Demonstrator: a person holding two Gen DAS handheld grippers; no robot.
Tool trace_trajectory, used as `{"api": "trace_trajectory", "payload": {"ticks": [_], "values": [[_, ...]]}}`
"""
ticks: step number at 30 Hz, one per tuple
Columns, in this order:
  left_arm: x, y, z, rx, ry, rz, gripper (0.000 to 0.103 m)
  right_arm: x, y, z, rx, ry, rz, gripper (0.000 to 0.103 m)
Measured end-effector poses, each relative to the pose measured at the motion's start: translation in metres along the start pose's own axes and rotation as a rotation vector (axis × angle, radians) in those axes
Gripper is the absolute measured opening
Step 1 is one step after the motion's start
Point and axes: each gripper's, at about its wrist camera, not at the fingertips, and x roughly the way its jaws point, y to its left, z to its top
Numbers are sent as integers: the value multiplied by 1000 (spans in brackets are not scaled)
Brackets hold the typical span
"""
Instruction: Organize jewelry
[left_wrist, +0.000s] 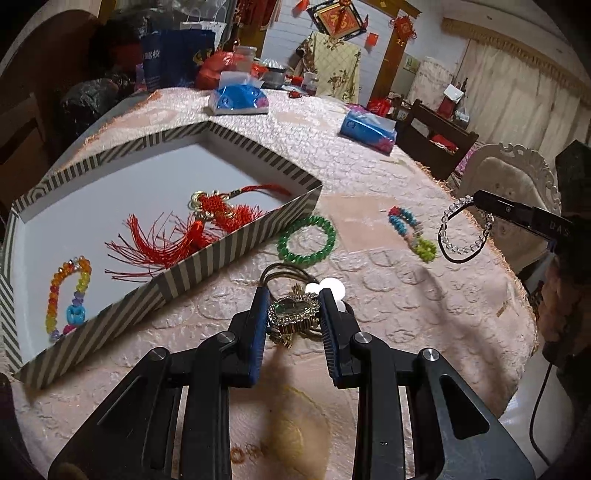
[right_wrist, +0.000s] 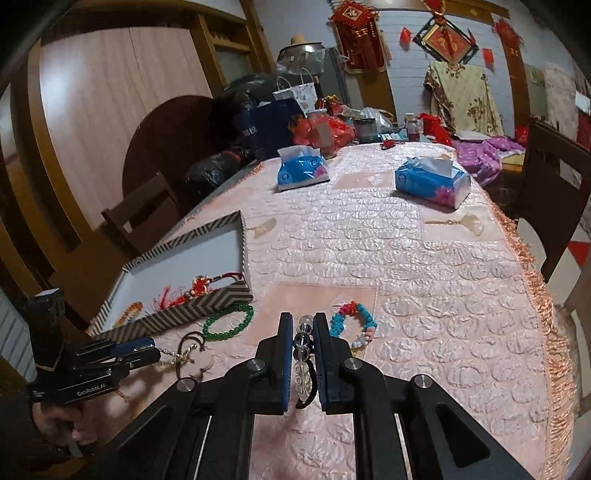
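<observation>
My left gripper (left_wrist: 293, 295) is shut on a gold rhinestone-framed pendant (left_wrist: 293, 312) with brown cords, low over the pink tablecloth. My right gripper (right_wrist: 303, 319) is shut on a clear crystal bead bracelet (right_wrist: 302, 354); in the left wrist view the bracelet (left_wrist: 466, 230) hangs in the air from it at the right. A green bead bracelet (left_wrist: 306, 239) and a blue, red and green beaded bracelet (left_wrist: 410, 230) lie on the cloth. The striped tray (left_wrist: 236, 242) holds a red tassel knot (left_wrist: 207, 225) and a rainbow bead bracelet (left_wrist: 68, 295).
Two blue tissue packs (right_wrist: 303, 171) (right_wrist: 432, 181) lie farther back on the table. Bags and jars (right_wrist: 325, 125) crowd the far edge. The fringed table edge (right_wrist: 546, 314) runs along the right. A chair (left_wrist: 509, 192) stands at the right.
</observation>
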Motion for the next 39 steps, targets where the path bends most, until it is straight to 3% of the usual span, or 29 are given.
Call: {"api": "trace_trajectory", "payload": {"ticks": [4,7,13,18,23,30,34,35,36,39], "values": [[-3,-3,-1,4,-2,-5,26,-7,-5,-1,36,-1,43,10],[-2,-4,-4,2,2,-8,26,-5,-10,-10,89,24,136,10],[-1,-4,-7,2,10,-12,26,23,-41,-41,165,179,-15,10],[-1,-5,-7,7,11,-16,26,13,-64,-54,221,183,-65,11],[2,-9,-7,11,14,-21,26,-1,-62,-57,148,166,-99,17],[2,-8,-7,8,21,-21,26,19,-26,-58,-133,218,-182,17],[1,-5,-6,1,17,-20,26,30,-33,-61,-130,251,-175,16],[1,-4,-6,-1,17,-20,26,30,-33,-61,-127,250,-166,12],[1,-4,-5,-4,18,-21,26,28,-32,-60,-130,241,-159,7],[3,-4,-6,-3,22,-23,26,15,-31,-53,-106,181,-151,7]]}}
